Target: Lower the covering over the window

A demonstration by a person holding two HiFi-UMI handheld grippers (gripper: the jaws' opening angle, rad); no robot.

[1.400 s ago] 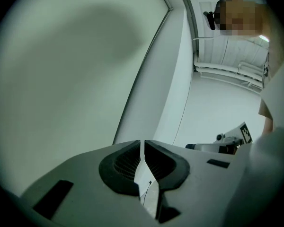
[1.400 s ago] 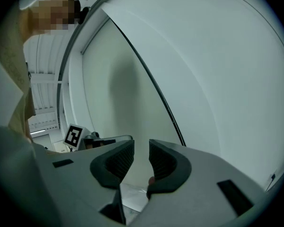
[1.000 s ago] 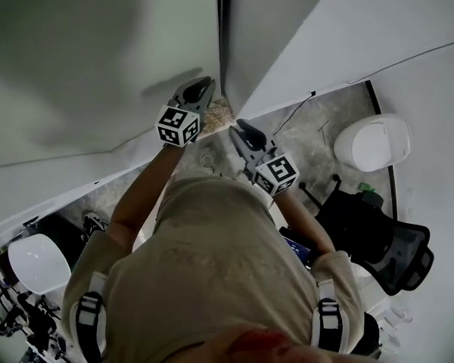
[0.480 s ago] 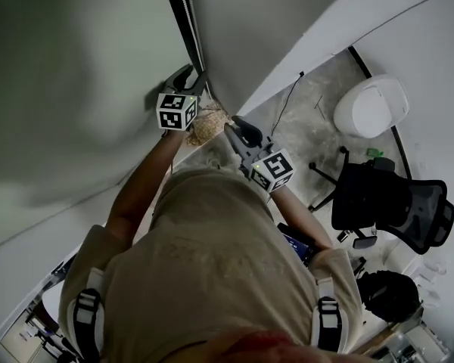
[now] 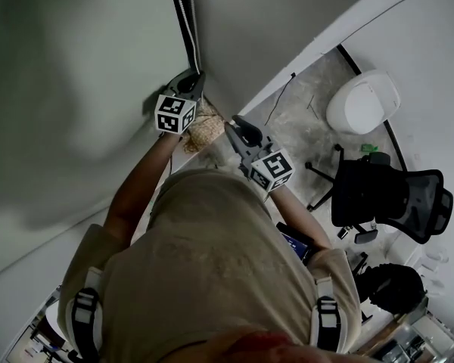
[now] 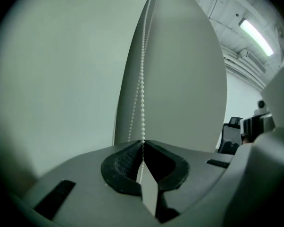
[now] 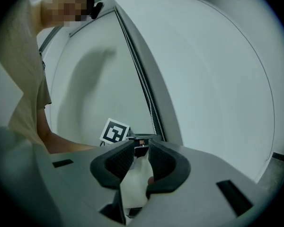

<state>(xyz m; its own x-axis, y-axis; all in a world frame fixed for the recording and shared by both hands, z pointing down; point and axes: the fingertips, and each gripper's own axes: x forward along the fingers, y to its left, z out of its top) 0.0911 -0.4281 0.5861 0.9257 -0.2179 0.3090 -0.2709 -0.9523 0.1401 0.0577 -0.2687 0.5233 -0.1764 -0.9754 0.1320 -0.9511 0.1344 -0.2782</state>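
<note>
Pale wall (image 5: 287,21) ahead: roller blind (image 5: 76,66) fills the left, its bead chain (image 6: 142,79) running straight up from the left gripper (image 6: 142,143), jaws just closed on it, nearer than the right gripper (image 7: 141,148), part open, empty, just below.

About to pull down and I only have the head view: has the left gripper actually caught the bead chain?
Observer: Yes. In the left gripper view the left gripper has just been closing its jaws, and they are now shut on one strand of the bead chain.
Operator: Both strands, or one?
Observer: One. The second strand hangs free just left of it in that view.
Operator: Right gripper?
Observer: The right gripper is open, with nothing between its jaws.
</note>
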